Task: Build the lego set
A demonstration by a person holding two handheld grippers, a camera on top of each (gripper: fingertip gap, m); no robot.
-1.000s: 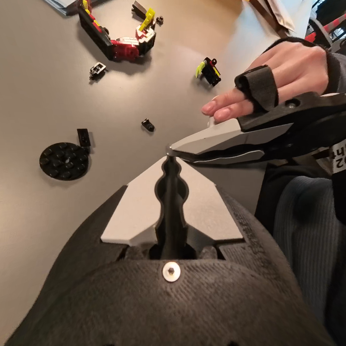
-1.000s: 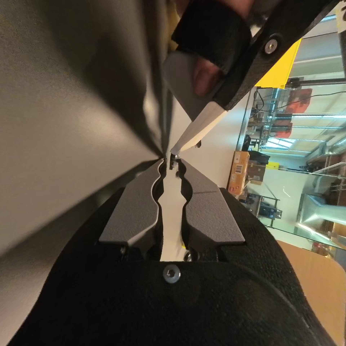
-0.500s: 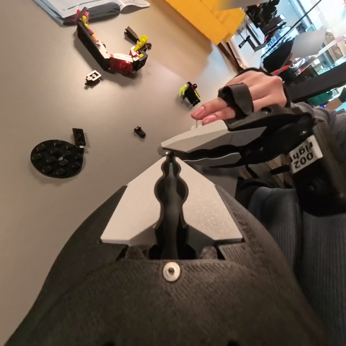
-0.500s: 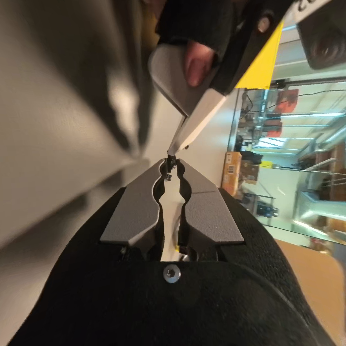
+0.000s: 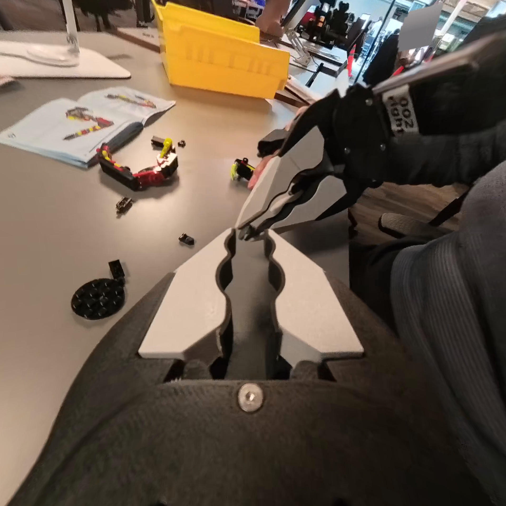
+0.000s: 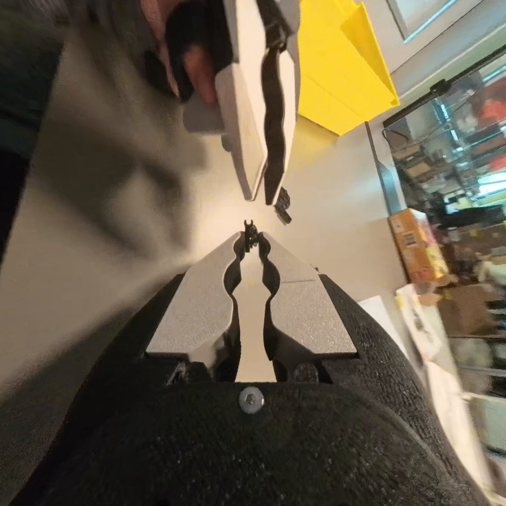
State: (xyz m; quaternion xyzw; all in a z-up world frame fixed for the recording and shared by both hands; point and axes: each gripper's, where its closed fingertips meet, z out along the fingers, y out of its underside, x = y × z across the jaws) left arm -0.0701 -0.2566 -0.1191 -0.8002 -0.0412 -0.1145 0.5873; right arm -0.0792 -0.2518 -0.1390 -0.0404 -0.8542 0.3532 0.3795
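Observation:
My right gripper (image 6: 250, 237) is shut on a small black clip piece (image 6: 248, 229) that sticks out past its tips. In the left wrist view the right gripper's fingers (image 5: 262, 191) reach in from the right and hold that piece (image 5: 247, 236) between the tips of my left gripper (image 5: 249, 232). My left gripper is open and empty, with its jaws apart on either side of the piece. In the right wrist view the left gripper (image 6: 260, 202) hangs just above the piece, apart from it. The partly built black, red and yellow model (image 5: 139, 172) lies on the table.
On the grey table (image 5: 54, 232) lie a black round plate (image 5: 97, 298), a small black plate (image 5: 116, 268), two loose black bits (image 5: 186, 239) (image 5: 123, 203), a yellow-black sub-assembly (image 5: 241, 169) and an open booklet (image 5: 82, 123). A yellow bin (image 5: 224, 65) stands behind. A person's leg is at right. Only a small space, under 4 cm, lies between the two pairs of fingers.
My left gripper has opened and let go of the small black piece, which the right gripper now holds alone. Both grippers tilted up, so more of the far table shows.

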